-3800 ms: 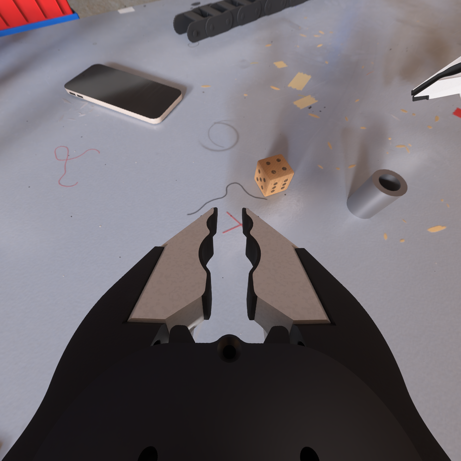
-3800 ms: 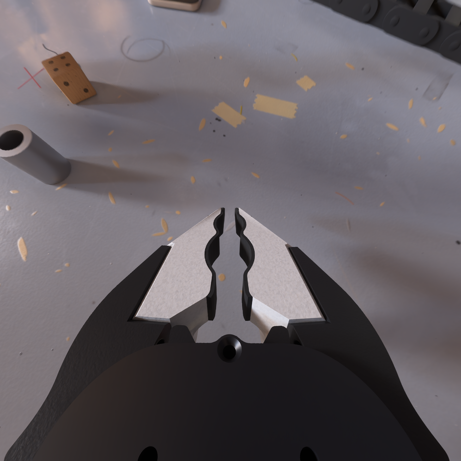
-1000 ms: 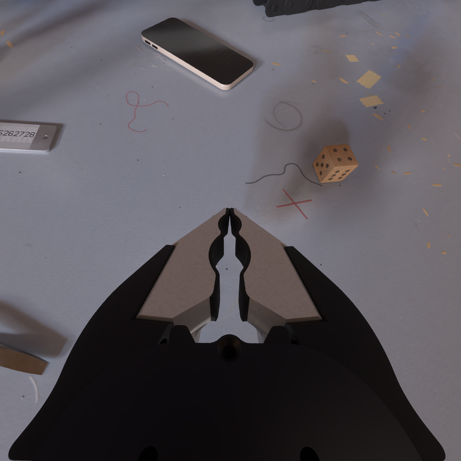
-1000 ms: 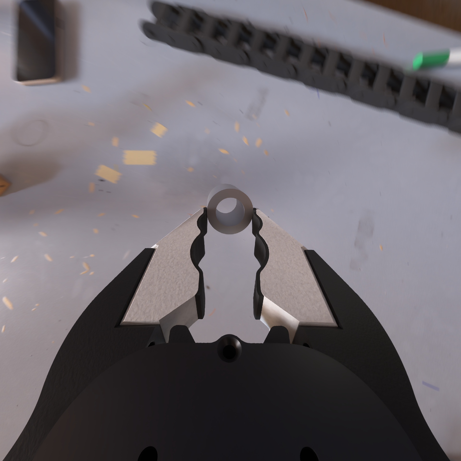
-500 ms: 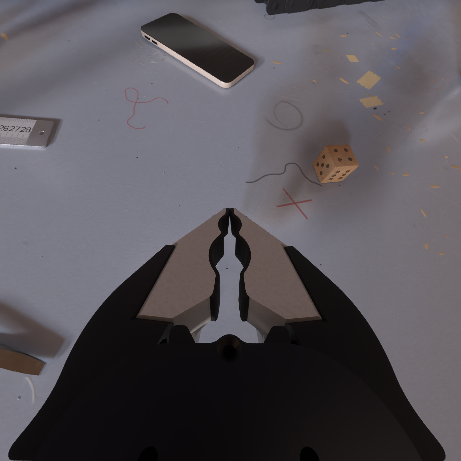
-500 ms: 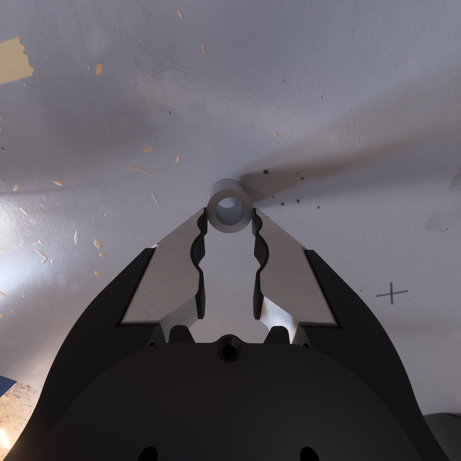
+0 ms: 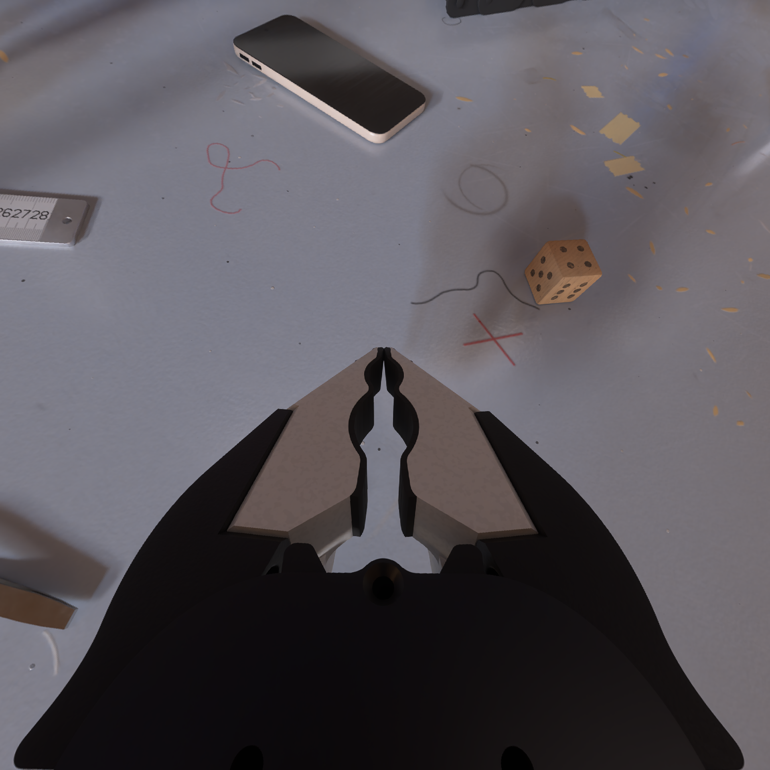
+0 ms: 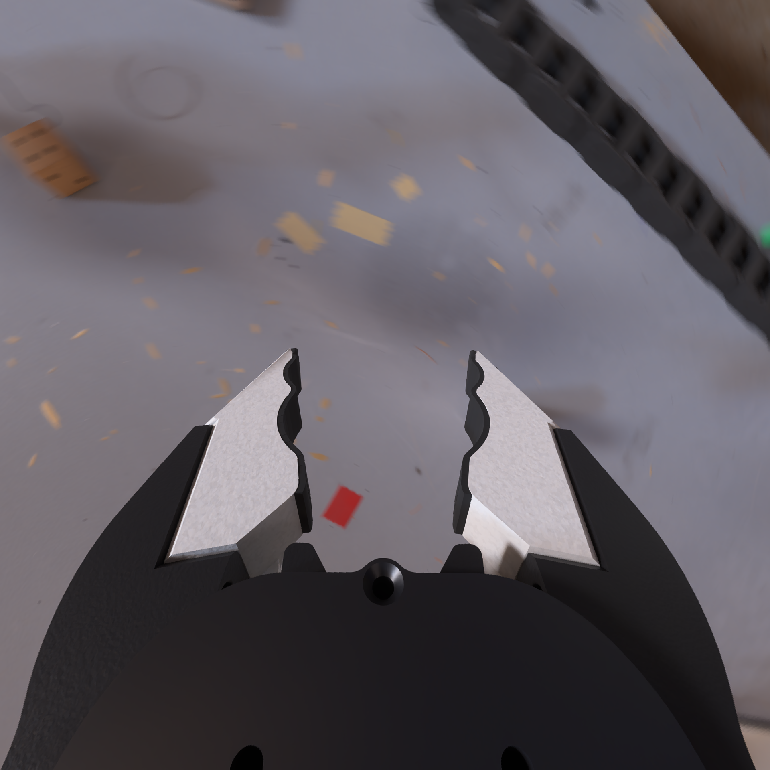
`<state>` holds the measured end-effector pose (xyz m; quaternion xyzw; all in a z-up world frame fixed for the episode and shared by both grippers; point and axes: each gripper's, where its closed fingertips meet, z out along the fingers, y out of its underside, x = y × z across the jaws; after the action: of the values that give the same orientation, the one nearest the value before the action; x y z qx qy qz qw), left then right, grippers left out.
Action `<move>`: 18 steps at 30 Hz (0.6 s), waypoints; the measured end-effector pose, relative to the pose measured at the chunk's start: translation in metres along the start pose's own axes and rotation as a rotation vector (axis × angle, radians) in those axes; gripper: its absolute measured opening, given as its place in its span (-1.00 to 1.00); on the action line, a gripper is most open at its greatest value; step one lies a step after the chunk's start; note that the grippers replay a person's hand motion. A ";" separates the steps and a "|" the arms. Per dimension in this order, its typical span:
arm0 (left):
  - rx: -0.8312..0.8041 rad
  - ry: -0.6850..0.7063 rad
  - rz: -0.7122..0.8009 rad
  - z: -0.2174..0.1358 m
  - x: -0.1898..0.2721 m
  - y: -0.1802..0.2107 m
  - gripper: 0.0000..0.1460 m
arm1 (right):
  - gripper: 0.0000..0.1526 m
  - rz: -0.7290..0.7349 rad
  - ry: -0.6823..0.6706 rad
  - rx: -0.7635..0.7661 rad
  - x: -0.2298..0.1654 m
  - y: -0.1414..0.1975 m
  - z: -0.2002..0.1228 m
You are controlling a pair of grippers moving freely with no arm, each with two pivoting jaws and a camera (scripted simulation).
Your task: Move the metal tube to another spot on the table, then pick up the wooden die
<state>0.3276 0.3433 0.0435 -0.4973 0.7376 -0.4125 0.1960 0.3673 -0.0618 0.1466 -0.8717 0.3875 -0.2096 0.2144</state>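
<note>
Half a second ago the right gripper [image 8: 382, 354] pinched the metal tube between its tips; now its jaws stand wide apart with nothing between them, and the tube appears in neither view, so its place cannot be told. That view is smeared by motion. Far to the upper left of the open claw lies the wooden die [image 8: 48, 157], blurred, well apart from the fingertips. Tan tape scraps [image 8: 360, 228] lie ahead of the claw, a small red patch [image 8: 342, 512] shows on the table [image 8: 583, 416] between the two fingers, and a black cable chain [image 8: 625, 133] runs down the upper right.

Beside it, the left gripper [image 7: 383, 352] has not shifted: its tips are clenched together on nothing. Far to its left lies a metal tag [image 7: 41, 218]; ahead and left is a red scribble [image 7: 229, 177], then a dark phone [image 7: 329, 77] farther ahead. Just right of the tips is a red cross mark [image 7: 493, 338], and beyond it, ahead and to the right, the wooden die [image 7: 562, 271] rests on the table, well clear of the claw.
</note>
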 end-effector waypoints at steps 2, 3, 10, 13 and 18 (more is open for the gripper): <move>-0.004 -0.001 0.005 0.001 0.000 0.000 -1.00 | 0.04 -0.174 -0.066 0.000 -0.063 -0.028 0.014; -0.001 -0.002 0.006 0.000 0.001 0.000 -1.00 | 0.02 -0.233 -0.139 0.028 -0.095 -0.042 0.023; 0.008 0.016 -0.007 -0.001 0.001 -0.001 -1.00 | -0.02 -0.524 -0.348 -0.142 -0.221 -0.072 0.127; 0.004 0.024 -0.005 0.000 0.002 -0.001 -1.00 | -0.16 -0.529 -0.375 -0.157 -0.236 -0.077 0.145; -0.003 0.033 0.005 0.001 0.003 -0.001 -1.00 | -0.59 -0.425 -0.439 -0.040 -0.230 -0.086 0.111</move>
<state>0.3274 0.3401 0.0437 -0.4890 0.7425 -0.4192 0.1840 0.3359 0.1900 0.0562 -0.9618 0.1449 -0.0491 0.2272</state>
